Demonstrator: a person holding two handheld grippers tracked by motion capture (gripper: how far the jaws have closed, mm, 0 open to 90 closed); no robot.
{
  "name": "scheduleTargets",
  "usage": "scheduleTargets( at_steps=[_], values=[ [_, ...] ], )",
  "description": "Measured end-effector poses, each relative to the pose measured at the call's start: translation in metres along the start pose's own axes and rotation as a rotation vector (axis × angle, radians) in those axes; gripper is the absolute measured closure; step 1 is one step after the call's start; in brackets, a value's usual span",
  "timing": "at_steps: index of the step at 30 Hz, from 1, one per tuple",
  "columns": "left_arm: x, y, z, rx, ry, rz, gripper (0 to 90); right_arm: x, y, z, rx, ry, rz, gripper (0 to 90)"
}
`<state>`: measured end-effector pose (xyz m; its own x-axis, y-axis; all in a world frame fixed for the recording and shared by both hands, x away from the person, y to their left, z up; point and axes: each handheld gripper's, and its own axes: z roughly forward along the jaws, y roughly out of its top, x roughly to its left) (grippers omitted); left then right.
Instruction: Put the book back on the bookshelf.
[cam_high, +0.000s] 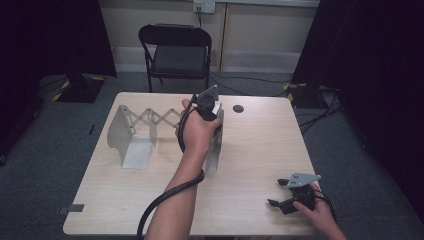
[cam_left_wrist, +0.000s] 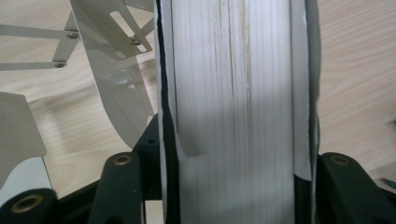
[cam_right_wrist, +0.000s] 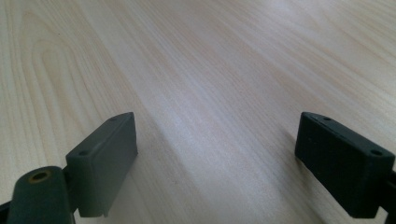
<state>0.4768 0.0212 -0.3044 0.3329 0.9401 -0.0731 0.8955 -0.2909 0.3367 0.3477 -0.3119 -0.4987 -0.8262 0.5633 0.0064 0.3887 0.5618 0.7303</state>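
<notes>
Up close, left gripper (cam_left_wrist: 233, 186) jaws flanking book (cam_left_wrist: 233, 93) — grip unclear; right gripper (cam_right_wrist: 217, 163) jaws spread.

Book (cam_left_wrist: 233, 112) stands between black jaws, page edges facing camera, dark cover along each side. Pads sit against covers; whether they press, unclear. White metal rack (cam_left_wrist: 116, 79) with riveted scissor struts just left of book. Pale wood table (cam_left_wrist: 355, 84) beneath.

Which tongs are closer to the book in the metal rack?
Left. The left tongs straddle the book at the rack's right end; the right tongs rest open on the table's near right corner, well apart.
</notes>
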Motion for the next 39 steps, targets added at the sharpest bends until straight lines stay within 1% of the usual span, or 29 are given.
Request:
scheduleTargets(
  at_steps=[3,7,12,14,15,16,18,20,21,23,25,26,27,31,37,39],
  values=[
    [0.0,-0.002,-0.003,-0.013,-0.002,0.029,45.7,0.0,0.0,0.0,0.0,0.001,-0.001,12.4],
    [0.002,-0.004,-0.007,-0.026,-0.021,0.029,44.6,0.0,0.0,0.0,0.0,0.001,-0.001,12.4],
    [0.002,-0.009,-0.011,-0.041,-0.03,0.053,43.4,0.0,0.0,0.0,0.0,0.001,-0.001,12.4],
    [0.002,-0.01,-0.012,-0.046,-0.024,0.075,43.1,0.0,0.0,0.0,0.0,0.001,-0.001,12.4],
    [0.001,-0.011,-0.013,-0.049,-0.026,0.078,42.6,0.0,0.0,0.0,0.0,0.001,-0.001,12.4],
    [0.002,-0.011,-0.014,-0.048,-0.022,0.093,41.8,0.0,0.0,0.0,-0.001,0.001,-0.002,12.4],
    [0.002,-0.012,-0.015,-0.05,-0.025,0.096,40.9,0.0,0.0,0.0,0.0,0.001,-0.002,12.4],
    [0.001,-0.013,-0.015,-0.043,-0.023,0.113,40.9,0.0,0.0,0.0,0.0,0.001,0.0,12.4],
    [0.001,-0.014,-0.015,-0.043,-0.024,0.107,40.6,0.0,0.0,0.0,0.0,0.001,0.0,12.4],
    [0.002,-0.015,-0.015,-0.044,-0.02,0.129,39.9,0.0,0.0,0.0,-0.001,0.001,-0.002,12.4],
    [0.001,-0.017,-0.015,-0.05,-0.025,0.129,38.4,0.0,0.0,0.0,-0.001,0.0,-0.001,12.4],
    [0.002,-0.018,-0.015,-0.045,-0.029,0.143,38.4,0.0,0.0,0.0,-0.001,0.001,-0.001,12.4],
    [0.001,-0.019,-0.014,-0.048,-0.031,0.136,38.1,0.0,0.0,0.0,-0.001,0.001,-0.001,12.4],
    [0.002,-0.021,-0.015,-0.05,-0.036,0.166,36.7,0.0,0.0,0.0,0.0,0.001,-0.001,12.4],
    [0.002,-0.023,-0.017,-0.04,-0.05,0.167,33.5,0.0,0.0,0.0,0.001,0.0,-0.002,12.4],
    [0.003,-0.024,-0.018,-0.043,-0.049,0.177,33.3,0.0,0.0,0.0,0.0,0.0,-0.002,12.4]
  ],
)
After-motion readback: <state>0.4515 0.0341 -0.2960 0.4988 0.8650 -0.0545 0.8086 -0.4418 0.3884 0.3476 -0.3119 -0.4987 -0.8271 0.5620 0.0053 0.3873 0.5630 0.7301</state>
